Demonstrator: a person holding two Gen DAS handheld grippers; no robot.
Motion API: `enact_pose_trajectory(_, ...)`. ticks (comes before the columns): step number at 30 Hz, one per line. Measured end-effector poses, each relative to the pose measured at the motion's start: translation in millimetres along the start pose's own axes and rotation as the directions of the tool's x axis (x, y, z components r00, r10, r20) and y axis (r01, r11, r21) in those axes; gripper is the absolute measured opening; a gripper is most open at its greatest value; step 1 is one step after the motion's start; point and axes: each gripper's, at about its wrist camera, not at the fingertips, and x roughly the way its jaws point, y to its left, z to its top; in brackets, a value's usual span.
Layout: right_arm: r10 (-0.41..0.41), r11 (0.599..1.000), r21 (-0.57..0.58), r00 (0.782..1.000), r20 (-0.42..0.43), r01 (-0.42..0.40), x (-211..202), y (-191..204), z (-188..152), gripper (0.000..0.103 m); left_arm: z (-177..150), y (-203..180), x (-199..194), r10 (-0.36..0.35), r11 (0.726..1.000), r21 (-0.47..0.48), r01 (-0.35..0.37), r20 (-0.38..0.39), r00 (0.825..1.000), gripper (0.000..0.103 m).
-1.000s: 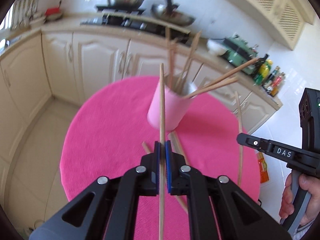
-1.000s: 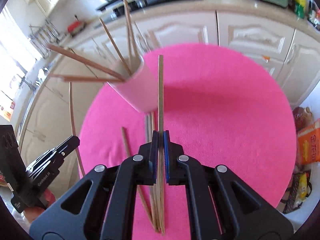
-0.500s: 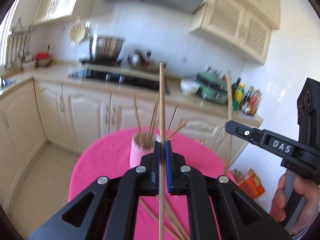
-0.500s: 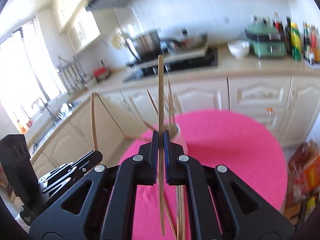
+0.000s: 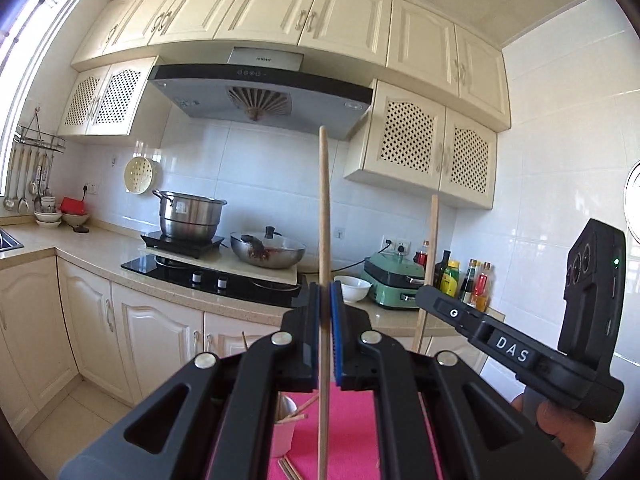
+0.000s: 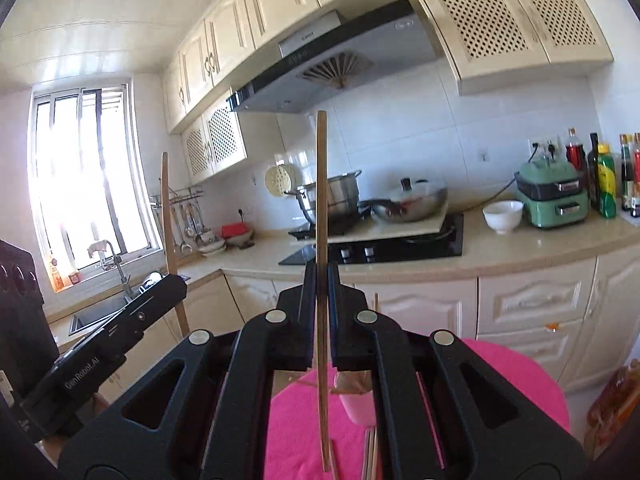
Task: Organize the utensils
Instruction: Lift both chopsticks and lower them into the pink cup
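Both grippers have risen and tipped up to level since a second ago, so the pink desk (image 6: 516, 380) now sits low in view. The left gripper (image 5: 325, 320) has its jaws clamped on an upright wooden chopstick (image 5: 324, 216); the right gripper (image 6: 321, 300) is clamped on another chopstick (image 6: 321, 200), also upright. Below stands a pink cup (image 6: 358, 402) holding more sticks, with loose ones lying beside it. Behind are cream kitchen cabinets (image 5: 304, 12), a range hood, a steel pot (image 5: 188, 220) and a wok on the stove.
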Motion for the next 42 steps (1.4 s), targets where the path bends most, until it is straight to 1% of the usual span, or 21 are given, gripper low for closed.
enact_pose_trajectory(3, -0.006, 1.000, 0.010, 1.000, 0.028, 0.006, 11.6, -17.3, -1.2, 0.006, -5.2, 1.5, 14.8, 0.007, 1.000, -0.004, -0.007, 0.014, 1.000, 0.006)
enact_pose_trajectory(5, -0.006, 1.000, 0.017, 0.999, 0.032, 0.005, 19.6, -27.3, -3.0, 0.006, -12.6, 6.4, 28.1, 0.015, 1.000, -0.018, -0.014, 0.022, 1.000, 0.006)
enact_pose_trajectory(8, 0.000, 1.000, -0.005, 0.999, 0.036, 0.001, 35.2, -42.3, -9.3, 0.006, -22.2, 17.4, 44.6, 0.035, 0.999, -0.034, -0.034, 0.035, 0.999, 0.005)
enact_pose_trajectory(10, 0.018, 1.000, -0.003, 0.999, 0.030, -0.018, 47.7, -52.5, -14.2, 0.006, -24.6, 30.8, 53.7, 0.054, 0.997, -0.060, -0.051, 0.046, 0.997, 0.006)
enact_pose_trajectory(13, 0.034, 0.999, -0.002, 0.999, 0.022, -0.034, 67.1, -65.2, -23.2, 0.006, -25.9, 60.7, 68.7, 0.095, 0.988, -0.129, -0.085, 0.074, 0.993, 0.005)
enact_pose_trajectory(17, 0.070, 0.997, 0.012, 0.997, 0.010, -0.070, 95.4, -77.3, -34.8, 0.006, -32.5, 93.0, 90.4, 0.126, 0.975, -0.193, -0.106, 0.094, 0.988, 0.005)
enact_pose_trajectory(20, 0.102, 0.995, 0.010, 0.995, 0.000, -0.102, 116.8, -81.0, -43.1, 0.006, -39.9, 107.3, 103.5, 0.142, 0.974, -0.195, -0.119, 0.112, 0.983, 0.005)
enact_pose_trajectory(24, 0.153, 0.988, 0.003, 0.988, -0.008, -0.153, 140.3, -80.7, -53.0, 0.006, -53.4, 122.3, 122.1, 0.141, 0.972, -0.204, -0.114, 0.124, 0.982, 0.005)
enact_pose_trajectory(27, 0.173, 0.985, -0.002, 0.985, -0.016, -0.173, 152.6, -81.6, -60.0, 0.006, -63.0, 132.1, 131.2, 0.140, 0.969, -0.223, -0.109, 0.128, 0.982, 0.005)
enact_pose_trajectory(33, 0.197, 0.980, 0.010, 0.980, -0.017, -0.197, 167.8, -88.7, -68.2, 0.006, -83.0, 138.2, 155.5, 0.110, 0.969, -0.234, -0.078, 0.125, 0.986, 0.005)
enact_pose_trajectory(36, 0.202, 0.979, 0.005, 0.979, -0.021, -0.202, 173.4, -91.3, -70.8, 0.006, -92.7, 140.3, 167.0, 0.087, 0.970, -0.234, -0.059, 0.111, 0.990, 0.005)
enact_pose_trajectory(42, 0.216, 0.976, 0.000, 0.976, -0.028, -0.217, 178.8, -94.3, -75.6, 0.006, -109.6, 141.4, 183.6, 0.067, 0.970, -0.237, -0.045, 0.084, 0.994, 0.005)
